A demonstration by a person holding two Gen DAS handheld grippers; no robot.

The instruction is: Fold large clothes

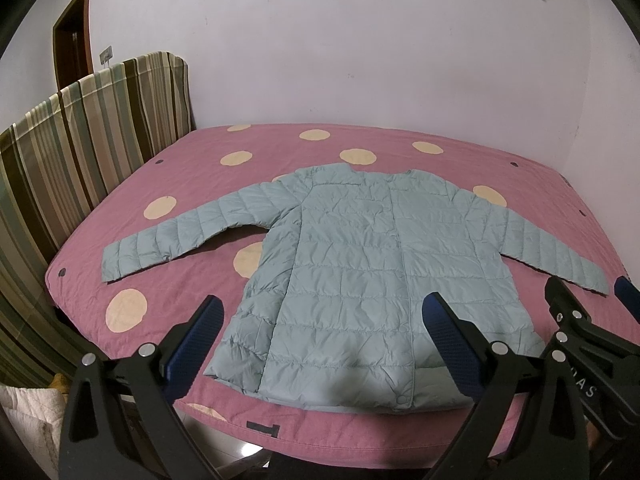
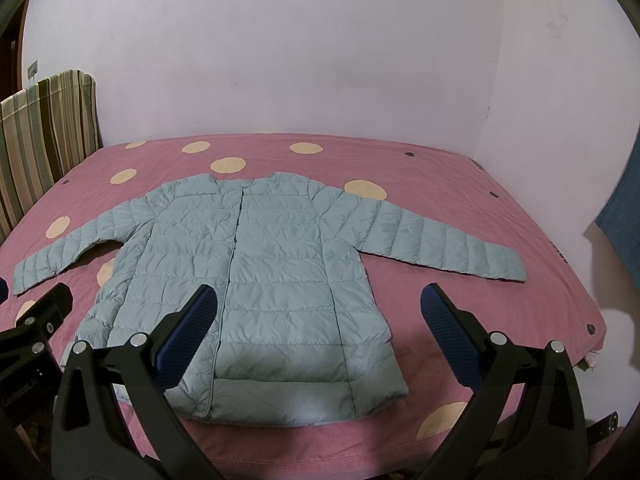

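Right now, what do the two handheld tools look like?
Both look alike: the left tool and right tool have matte black angular frames with silver round rivets, and two fingers faced with dark blue dimpled pads. White lettering marks their black bodies. No cables visible.

jacket (image 2: 256,272) flat on bed (image 2: 460,208), hem nearest, sleeves out to both sides | headboard (image 1: 80,152) left of bed | wall (image 1: 340,48) behind bed
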